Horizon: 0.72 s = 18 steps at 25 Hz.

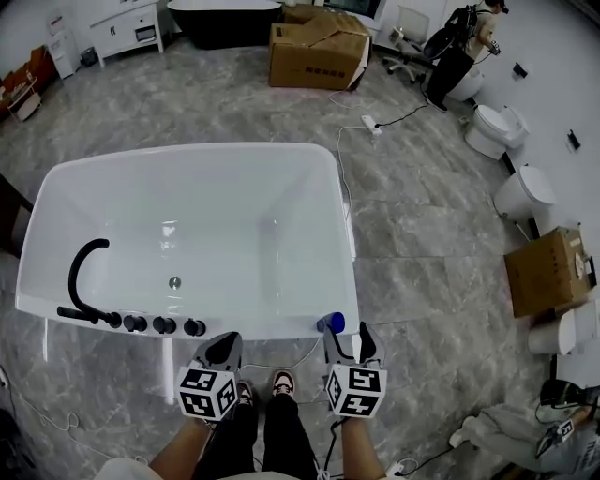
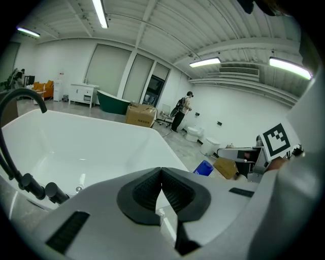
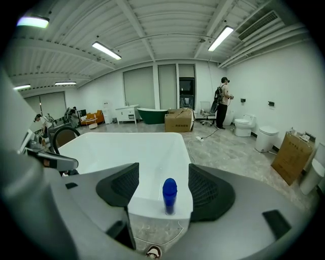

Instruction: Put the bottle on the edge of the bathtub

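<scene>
A white freestanding bathtub [image 1: 187, 148] filled the middle of the head view. At its near left end stood one black curved faucet [image 1: 80, 267], with three round black knobs [image 1: 164, 325] in a row beside it on the rim.

There were two tools. The left tool [image 1: 223, 345] hung just short of the near rim, to the right of the knobs. In the left gripper view its [image 2: 161, 188] dark ribbed pads met at the tips with nothing between them.

One blue plastic bottle [image 1: 331, 322] stood upright on the tub's near right corner. The right tool [image 1: 349, 339] was just behind it. In the right gripper view the jaws were spread wide, and the bottle [image 3: 169, 195] stood on the rim [image 3: 152, 144] in the gap between them. White tub showed on both sides of it, so neither pad touched it. From the left gripper view the bottle [image 2: 204, 168] showed small, off to the right past the tub's corner [image 2: 101, 137].

Farther back sat one dark bathtub [image 1: 225, 19] and one large brown cardboard box [image 1: 314, 52]. A second, smaller brown cardboard box [image 1: 548, 272] lay at the right. At least three white toilets [image 1: 492, 129] lined the right wall, and one person [image 1: 459, 47] stood near them.
</scene>
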Tool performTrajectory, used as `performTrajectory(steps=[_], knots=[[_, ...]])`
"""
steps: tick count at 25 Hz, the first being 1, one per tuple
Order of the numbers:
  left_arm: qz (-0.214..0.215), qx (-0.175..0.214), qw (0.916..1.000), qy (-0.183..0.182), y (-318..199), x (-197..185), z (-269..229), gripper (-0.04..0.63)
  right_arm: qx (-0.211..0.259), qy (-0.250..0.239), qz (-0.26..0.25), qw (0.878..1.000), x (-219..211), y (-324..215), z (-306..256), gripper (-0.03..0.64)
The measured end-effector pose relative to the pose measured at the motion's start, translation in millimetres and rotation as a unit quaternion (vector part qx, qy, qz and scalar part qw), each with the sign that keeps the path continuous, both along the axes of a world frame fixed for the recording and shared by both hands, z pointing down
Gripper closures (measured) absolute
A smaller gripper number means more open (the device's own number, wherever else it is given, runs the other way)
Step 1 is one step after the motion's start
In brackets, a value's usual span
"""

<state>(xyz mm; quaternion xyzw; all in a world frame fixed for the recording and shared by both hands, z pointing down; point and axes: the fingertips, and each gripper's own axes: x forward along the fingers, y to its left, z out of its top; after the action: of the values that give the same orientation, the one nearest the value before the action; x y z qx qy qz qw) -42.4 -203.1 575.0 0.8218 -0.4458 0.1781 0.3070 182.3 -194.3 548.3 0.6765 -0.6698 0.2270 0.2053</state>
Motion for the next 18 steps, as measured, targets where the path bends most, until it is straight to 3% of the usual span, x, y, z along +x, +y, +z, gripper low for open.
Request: performTrajectory(steps=[11, 18], knots=[[0.003, 0.050, 0.9980, 0.038, -6, 9, -64, 0.578, 0.039, 0.006, -0.005, 0.999, -14, 0, -57, 0.321], [0.020, 0.100, 0.9934, 0.053, -17, 10, -108, 0.578, 0.067, 0.019, 0.002, 0.998, -23, 3, -91, 0.379]])
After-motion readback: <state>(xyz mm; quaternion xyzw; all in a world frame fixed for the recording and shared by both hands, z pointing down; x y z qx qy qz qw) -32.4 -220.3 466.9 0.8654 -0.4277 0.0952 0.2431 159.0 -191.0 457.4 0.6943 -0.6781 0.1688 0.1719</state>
